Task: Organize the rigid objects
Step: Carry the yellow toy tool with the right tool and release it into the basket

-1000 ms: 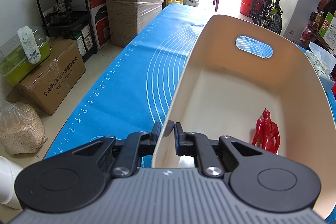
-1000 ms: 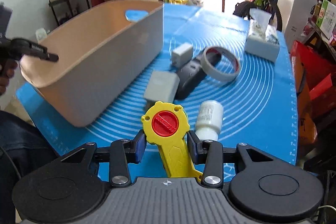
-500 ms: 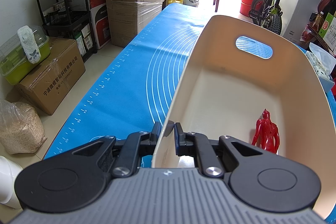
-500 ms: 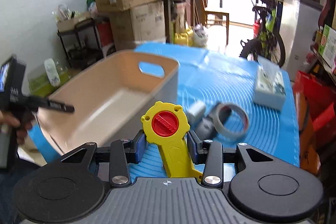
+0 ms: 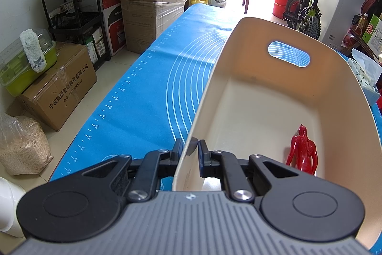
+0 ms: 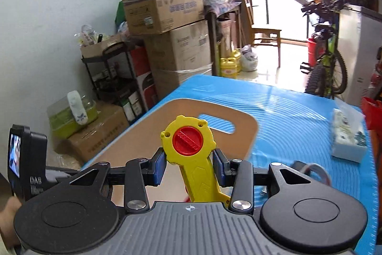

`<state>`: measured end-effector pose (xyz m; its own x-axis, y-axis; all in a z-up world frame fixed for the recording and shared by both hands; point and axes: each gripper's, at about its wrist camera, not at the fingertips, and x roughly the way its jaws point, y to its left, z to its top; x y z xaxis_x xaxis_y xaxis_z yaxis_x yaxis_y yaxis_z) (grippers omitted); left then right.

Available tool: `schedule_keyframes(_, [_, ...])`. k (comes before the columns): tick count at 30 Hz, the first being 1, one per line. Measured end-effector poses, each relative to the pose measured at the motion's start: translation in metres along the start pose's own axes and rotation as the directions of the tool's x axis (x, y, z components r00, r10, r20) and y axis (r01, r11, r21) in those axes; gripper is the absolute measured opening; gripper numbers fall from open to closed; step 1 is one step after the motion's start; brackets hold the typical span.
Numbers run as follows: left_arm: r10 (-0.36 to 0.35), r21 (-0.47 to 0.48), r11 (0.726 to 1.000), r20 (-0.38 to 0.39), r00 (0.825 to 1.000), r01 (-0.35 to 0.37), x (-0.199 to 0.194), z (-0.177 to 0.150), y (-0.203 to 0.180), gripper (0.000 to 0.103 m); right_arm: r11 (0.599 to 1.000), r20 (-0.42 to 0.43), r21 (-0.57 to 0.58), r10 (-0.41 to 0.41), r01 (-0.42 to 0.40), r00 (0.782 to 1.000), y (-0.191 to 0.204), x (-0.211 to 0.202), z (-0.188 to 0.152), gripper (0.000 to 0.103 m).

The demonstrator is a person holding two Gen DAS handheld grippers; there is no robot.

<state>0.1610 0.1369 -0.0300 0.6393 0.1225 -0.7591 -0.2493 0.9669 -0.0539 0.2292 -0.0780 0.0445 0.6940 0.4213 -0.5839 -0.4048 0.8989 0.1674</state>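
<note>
Cream plastic bin (image 5: 274, 97) sits on blue mat (image 5: 133, 111), long axis running away from cam. L gripper (image 5: 191, 154) clamped on near rim of bin: one finger outside the wall, other inside, pads tight on thin edge. Oval handle cutout in far end wall, mat lines visible thru it. Inside bin, near R wall: red toy figure (image 5: 302, 151), looks upright, close to wall; contact w/ wall unclear.

R gripper (image 6: 188, 164) holds yellow toy tool (image 6: 191, 159) w/ red round knob (image 6: 188, 140) at top; blue pads press both sides of its neck just below round head, jaws partway apart, handle running back toward cam. Tool is above near end of bin (image 6: 214, 116) in R wrist view, not resting on anything seen.

White tissue pack (image 6: 347, 138) on mat at R, well apart from bin. Tape roll (image 6: 315, 171) partly hidden behind R gripper's linkage. Person's hand at lower L edge, on L gripper body (image 6: 26, 159).
</note>
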Motion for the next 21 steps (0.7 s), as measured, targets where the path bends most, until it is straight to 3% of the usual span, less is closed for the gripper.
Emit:
schedule_keyframes(7, [0.000, -0.003, 1.000, 0.000, 1.000, 0.000, 0.000, -0.001, -0.002, 0.014, 1.000, -0.110, -0.017, 0.000, -0.002, 0.994, 0.032, 0.038, -0.007, 0.048])
schedule_keyframes(17, [-0.001, -0.002, 1.000, 0.000, 1.000, 0.001, 0.000, -0.002, -0.004, 0.014, 0.998, -0.282, -0.027, -0.056, 0.050, 0.958, 0.042, 0.076, -0.040, 0.048])
schedule_keyframes(21, [-0.002, -0.003, 1.000, 0.000, 1.000, 0.002, 0.000, -0.002, -0.004, 0.014, 0.996, -0.310, -0.063, -0.084, 0.067, 0.947, 0.045, 0.081, -0.044, 0.047])
